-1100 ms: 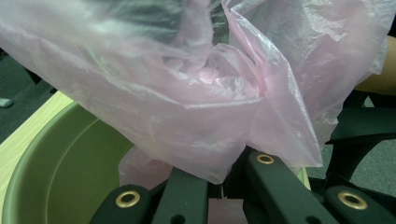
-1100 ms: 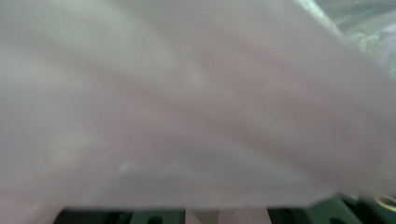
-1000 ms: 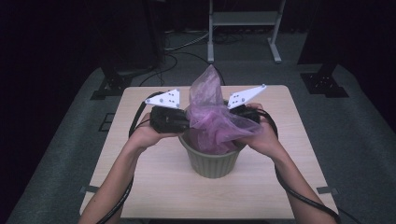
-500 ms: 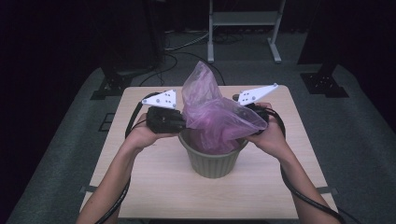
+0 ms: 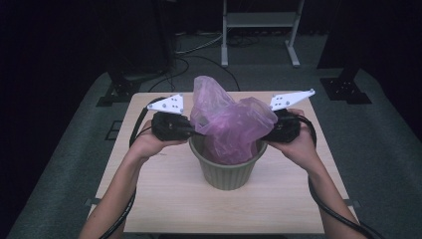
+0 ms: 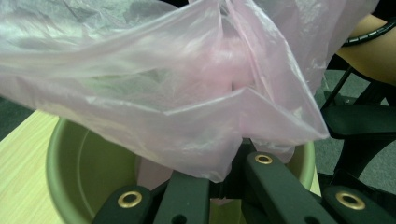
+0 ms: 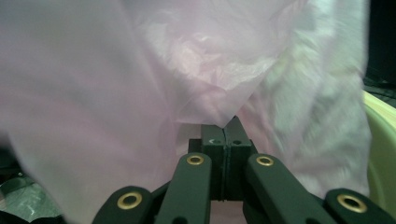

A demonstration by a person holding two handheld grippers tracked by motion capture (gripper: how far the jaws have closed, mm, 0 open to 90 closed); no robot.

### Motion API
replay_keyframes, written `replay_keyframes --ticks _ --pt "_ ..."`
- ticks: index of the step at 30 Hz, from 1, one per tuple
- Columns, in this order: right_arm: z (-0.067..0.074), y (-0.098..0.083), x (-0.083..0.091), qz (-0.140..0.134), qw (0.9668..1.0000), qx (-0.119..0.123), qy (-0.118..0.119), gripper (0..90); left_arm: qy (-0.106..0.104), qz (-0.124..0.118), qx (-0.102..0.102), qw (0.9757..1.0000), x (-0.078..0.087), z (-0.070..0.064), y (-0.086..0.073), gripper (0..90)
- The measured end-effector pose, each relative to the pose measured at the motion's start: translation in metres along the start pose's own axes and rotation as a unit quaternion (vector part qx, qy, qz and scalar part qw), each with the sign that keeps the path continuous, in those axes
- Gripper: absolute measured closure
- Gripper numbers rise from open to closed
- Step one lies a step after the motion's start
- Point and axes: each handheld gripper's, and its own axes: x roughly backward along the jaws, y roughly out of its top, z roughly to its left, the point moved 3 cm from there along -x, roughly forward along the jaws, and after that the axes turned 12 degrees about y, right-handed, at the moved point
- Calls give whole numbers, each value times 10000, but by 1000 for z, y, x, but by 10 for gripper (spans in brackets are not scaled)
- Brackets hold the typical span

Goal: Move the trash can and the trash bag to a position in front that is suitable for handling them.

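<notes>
Pale wooden bench (image 5: 164, 199) carries a round olive-green plastic bin (image 5: 226, 172) at its middle, with nothing nearby to obstruct the work. Lining looks about half done: the thin pink plastic bag (image 5: 230, 127) sags partly inside the bin, its mouth not yet folded over the rim. Left gripper (image 6: 224, 184) and right gripper (image 7: 225, 133) are each clamped on a bag edge at opposite sides.

From the high view we're looking forward and down over the whole table (image 5: 164, 199), forearms coming in from the bottom. The two gripper views sit super close, each peering along its own black jaws from opposite sides. All three share the pink bag (image 5: 234, 124) (image 6: 177, 93) (image 7: 140, 84) and green pot (image 5: 226, 172) (image 6: 74, 158) (image 7: 380, 149).
</notes>
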Motion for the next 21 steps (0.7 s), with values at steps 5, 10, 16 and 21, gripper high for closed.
replay_keyframes --ticks 5,10,16,21 --pt "-3 -6 18 -64 9997 -71 -211 900 154 23 45 9999 12 6 -6 897" --pt "-5 -12 35 -120 9990 -161 -402 900 271 8 145 9995 21 12 -13 897" --pt "-10 -22 51 -183 9976 -305 -600 900 387 47 233 9990 30 19 -22 897" --pt "-12 -30 61 -182 9964 -371 -739 900 505 88 314 9982 37 24 -30 898"
